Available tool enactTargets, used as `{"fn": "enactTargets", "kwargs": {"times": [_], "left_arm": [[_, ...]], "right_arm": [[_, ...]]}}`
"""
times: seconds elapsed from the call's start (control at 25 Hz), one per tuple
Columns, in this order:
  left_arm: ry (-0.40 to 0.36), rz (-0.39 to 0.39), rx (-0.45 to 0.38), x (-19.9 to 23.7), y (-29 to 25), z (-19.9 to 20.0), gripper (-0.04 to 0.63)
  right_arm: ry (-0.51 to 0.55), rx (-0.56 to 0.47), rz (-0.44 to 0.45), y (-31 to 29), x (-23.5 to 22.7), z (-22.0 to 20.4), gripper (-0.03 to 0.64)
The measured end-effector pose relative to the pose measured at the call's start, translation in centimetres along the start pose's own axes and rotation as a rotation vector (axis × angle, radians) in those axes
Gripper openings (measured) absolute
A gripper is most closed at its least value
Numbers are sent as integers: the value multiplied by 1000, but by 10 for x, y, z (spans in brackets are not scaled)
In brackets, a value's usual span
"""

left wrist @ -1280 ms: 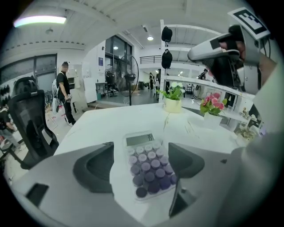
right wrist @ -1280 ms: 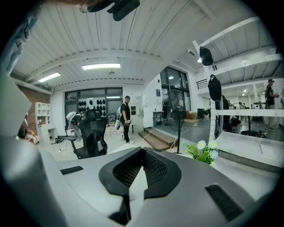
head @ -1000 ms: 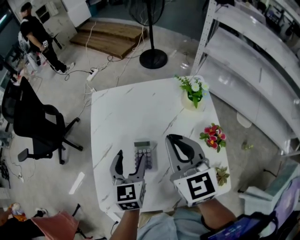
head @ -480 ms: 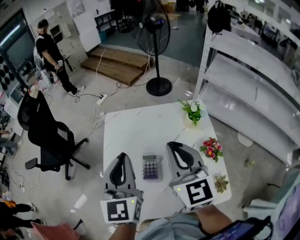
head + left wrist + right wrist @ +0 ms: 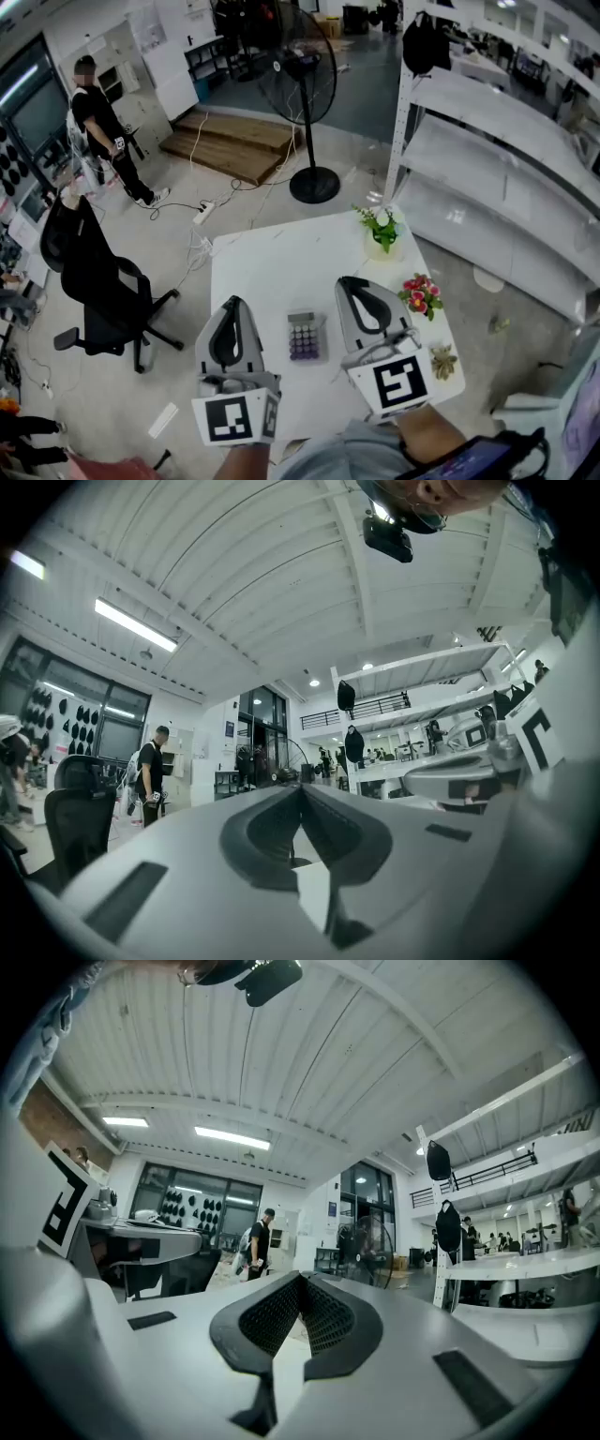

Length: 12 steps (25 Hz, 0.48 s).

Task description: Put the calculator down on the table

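Big white shelving rack [image 5: 487,159] runs off to the right of the right tool [image 5: 349,282], well apart from it. White marble-look counter [image 5: 272,267] lies under and ahead of both tools; the left tool [image 5: 232,302] is over its left edge, the right tool over its right half. Wooden platform [image 5: 230,141] on the floor far ahead of the left tool. Black office chair [image 5: 98,291] on the floor out left of the left tool. Standing fan [image 5: 305,84] far ahead, roughly between the lines of the two tools. Person [image 5: 103,122] in dark top standing far ahead-left of the left tool. Both tools raised above the counter, pointing level and away, marker cubes near the camera. Left tool jaws together, nothing between them. Right tool jaws together too, empty. Calculator [image 5: 307,337] lies flat on the counter between the two tools, nearer the right one in the head view, touching neither, display end away from the person. Green plant in a pale pot [image 5: 380,230] ahead of the right tool tip, near the counter's far right corner. Red flowers [image 5: 419,292] just right of the right tool. Small succulent [image 5: 442,360] right of the right tool's marker cube, at the counter edge. Power strip [image 5: 202,214] on the floor ahead of the left tool.
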<state>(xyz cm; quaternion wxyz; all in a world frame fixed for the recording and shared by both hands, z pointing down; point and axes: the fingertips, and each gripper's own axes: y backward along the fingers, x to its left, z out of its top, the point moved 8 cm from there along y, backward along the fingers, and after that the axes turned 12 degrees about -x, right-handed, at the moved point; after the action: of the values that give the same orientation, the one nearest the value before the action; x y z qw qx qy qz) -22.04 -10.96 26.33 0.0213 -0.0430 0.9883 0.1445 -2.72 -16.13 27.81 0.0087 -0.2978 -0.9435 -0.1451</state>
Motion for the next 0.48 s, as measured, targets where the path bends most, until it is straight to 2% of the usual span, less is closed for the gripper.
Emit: {"fn": "enactTargets", "kwargs": {"times": [0.28,0.48], "left_arm": [[1,-26,17,-6,1,-2,8],[-10,-34,-15,-10,3,0,8]], "right_arm": [[-7,-8,-10,5,-2,3,15],[-15,-4,-8,8,-2,3,15]]}}
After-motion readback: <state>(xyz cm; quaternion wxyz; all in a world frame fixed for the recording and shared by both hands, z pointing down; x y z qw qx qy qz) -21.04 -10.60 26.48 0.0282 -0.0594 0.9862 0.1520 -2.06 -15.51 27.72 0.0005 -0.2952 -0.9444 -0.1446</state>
